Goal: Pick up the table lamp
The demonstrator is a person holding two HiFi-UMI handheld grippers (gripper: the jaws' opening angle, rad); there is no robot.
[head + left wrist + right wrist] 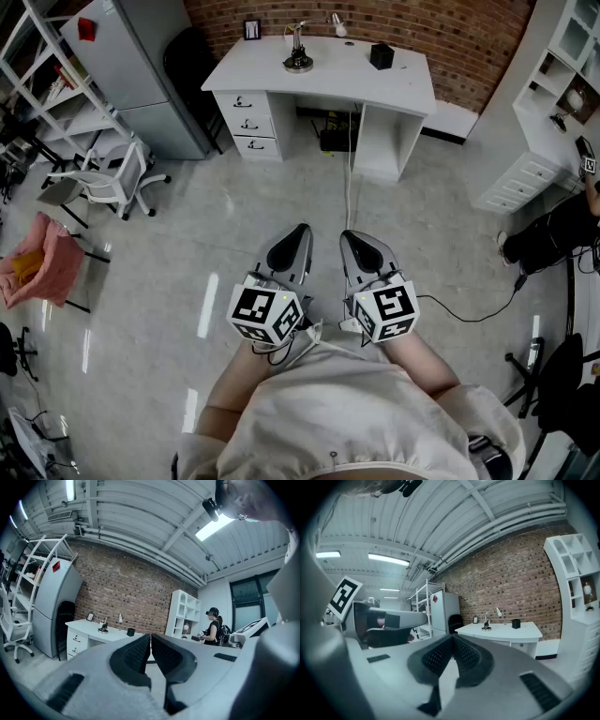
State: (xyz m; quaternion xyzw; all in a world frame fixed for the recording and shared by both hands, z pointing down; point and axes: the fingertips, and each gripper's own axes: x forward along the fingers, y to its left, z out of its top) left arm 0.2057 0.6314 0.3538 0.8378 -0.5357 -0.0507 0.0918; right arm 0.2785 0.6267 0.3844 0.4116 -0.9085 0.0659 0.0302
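Table lamp (299,49): upright on the white desk, upper middle of the head view; round dark base, thin jointed arm, small pale shade reaching to the right
Lamp in the gripper views: small and far off, left of centre in the left gripper view (104,626), right of centre in the right gripper view (487,622)
Desk (328,73): white, three drawers on its left side, set against the brick wall (441,23)
Other things on the desk: a black box (381,56) near the right end, a small framed picture (251,29) at the back left
Left gripper (302,231): lower middle of the head view, held over the floor and well apart from the desk; its jaws are closed pad against pad with nothing between them, as its own view shows (150,636)
Right gripper (349,235): just beside the left one, also aimed toward the desk; jaws closed together and empty in its own view (453,638)
Marker cubes: one on each gripper, left (265,314) and right (384,312), close to the person's body
Surroundings: grey fridge (141,66) at upper left, white office chair (103,183) at left, white shelf unit (553,103) at right with a person in black (553,234) beside it
Floor: pale and glossy, a cable (350,187) running from the desk toward the grippers
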